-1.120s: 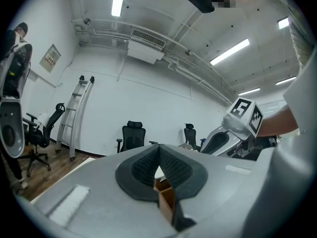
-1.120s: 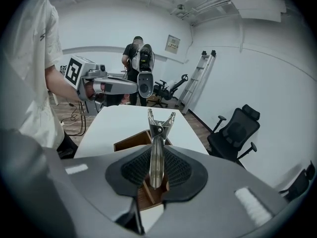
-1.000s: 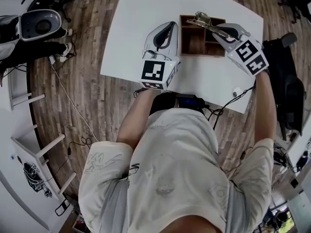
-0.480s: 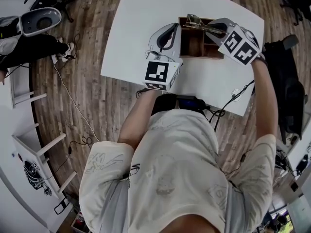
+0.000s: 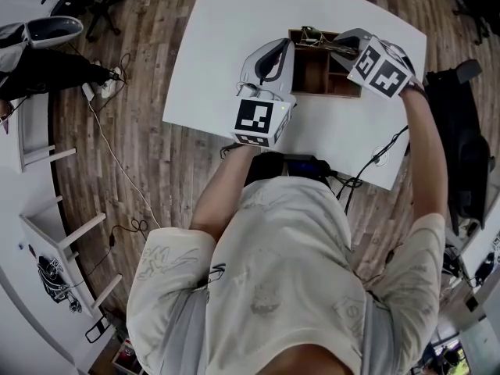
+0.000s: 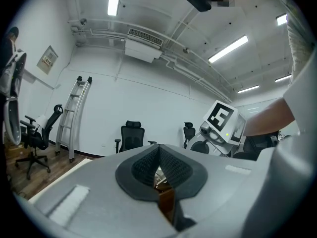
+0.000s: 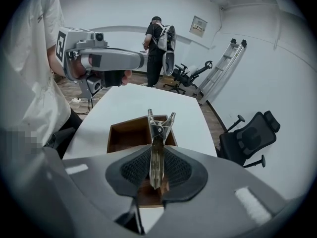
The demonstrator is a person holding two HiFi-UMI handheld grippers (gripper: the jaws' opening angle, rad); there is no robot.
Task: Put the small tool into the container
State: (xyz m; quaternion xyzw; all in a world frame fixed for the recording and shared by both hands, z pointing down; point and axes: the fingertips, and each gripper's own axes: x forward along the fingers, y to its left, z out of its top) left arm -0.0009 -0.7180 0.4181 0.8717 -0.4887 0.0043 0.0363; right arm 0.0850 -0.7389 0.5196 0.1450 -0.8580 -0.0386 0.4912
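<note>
The right gripper (image 7: 156, 168) is clamped on the tool (image 7: 158, 130), a slim metal clip whose shank sits upright between the two pads. Its forked end sticks out ahead of the jaws. The gripper tilts downward over the wooden box (image 5: 320, 92), which stands on the white table (image 5: 226, 30) and is split into compartments. In the head view the tool lies across the box's far part with its fork by the far rim. I cannot tell whether it touches the wood, and it is not resting on a compartment floor. The left gripper (image 6: 158, 168) points level, just beside the box's left wall. Its pads are pressed together with nothing between them, and only a thin slit below them shows a bit of the wood. The two grippers are near each other, with the box between their tips. The right gripper's marker cube (image 6: 221, 118) shows in the left gripper view. A cable (image 5: 367, 162) trails off the table's near edge, and office chairs (image 7: 247, 135) and a ladder (image 7: 220, 68) stand by the walls.
</note>
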